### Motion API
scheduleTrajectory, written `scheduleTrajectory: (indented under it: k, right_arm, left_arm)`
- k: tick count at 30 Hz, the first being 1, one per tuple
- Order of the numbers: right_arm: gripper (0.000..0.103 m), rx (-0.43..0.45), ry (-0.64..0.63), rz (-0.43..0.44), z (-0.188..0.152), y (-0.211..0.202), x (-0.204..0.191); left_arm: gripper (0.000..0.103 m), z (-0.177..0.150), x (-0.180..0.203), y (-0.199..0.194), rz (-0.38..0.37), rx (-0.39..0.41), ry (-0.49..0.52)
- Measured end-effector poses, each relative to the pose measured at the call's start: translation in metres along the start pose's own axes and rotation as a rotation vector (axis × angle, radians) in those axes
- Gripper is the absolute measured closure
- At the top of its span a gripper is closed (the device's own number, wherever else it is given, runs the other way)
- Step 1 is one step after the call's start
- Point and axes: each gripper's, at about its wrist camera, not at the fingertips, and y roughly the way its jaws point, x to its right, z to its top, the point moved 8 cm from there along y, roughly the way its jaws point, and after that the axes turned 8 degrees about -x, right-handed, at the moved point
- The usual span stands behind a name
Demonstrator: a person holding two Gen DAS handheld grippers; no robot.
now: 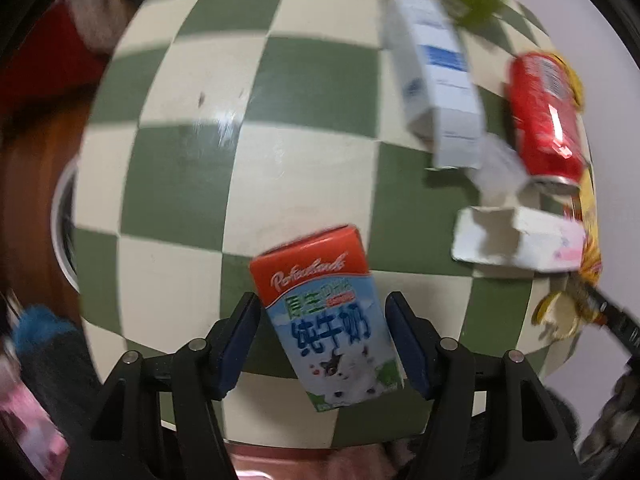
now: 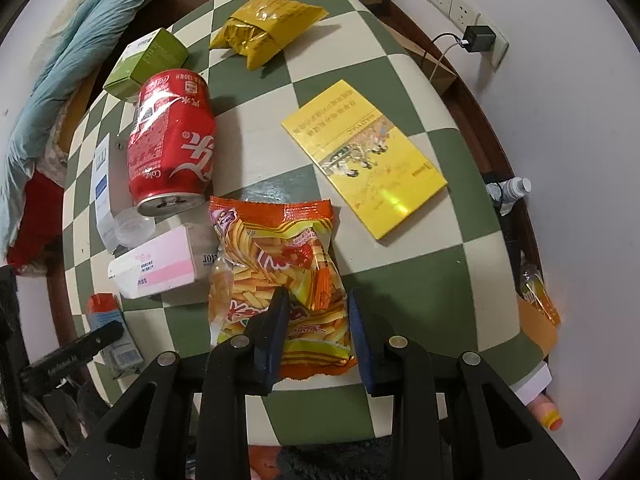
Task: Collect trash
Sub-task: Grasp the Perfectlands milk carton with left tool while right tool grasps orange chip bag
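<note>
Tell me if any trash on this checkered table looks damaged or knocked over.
The red soda can lies on its side, dented and crumpled. The pink-and-white box beside it has its end flap torn open. The yellow bag is crumpled. Nothing appears spilled.

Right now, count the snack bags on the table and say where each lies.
2. The orange snack bag lies at the near edge between the right gripper's fingers. The yellow bag lies at the far end, beyond the red can. Others may be hidden.
</note>
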Motion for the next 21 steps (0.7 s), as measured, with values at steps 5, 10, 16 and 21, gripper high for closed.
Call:
scheduleTrajectory:
  k: [5, 10, 16, 21]
  right_arm:
    - [0.088, 0.022, -0.018, -0.01, 0.001, -0.002, -0.006]
    - [0.098, 0.076, -0.022, 0.014, -0.002, -0.023, -0.007]
    - [0.1, 0.14, -0.018, 0.056, -0.015, -0.055, -0.018]
    - [0.101, 0.197, -0.058, 0.078, -0.028, -0.09, -0.044]
  left_arm:
    - [0.051, -0.016, -0.007, -0.006, 0.019, 0.076, -0.023]
    - [0.053, -0.028, 0.013, -0.028, 0.057, 0.145, 0.013]
    - [0.053, -0.052, 0.009, -0.085, 0.098, 0.273, 0.06]
    - [0.053, -0.052, -0.003, -0.137, 0.123, 0.389, 0.094]
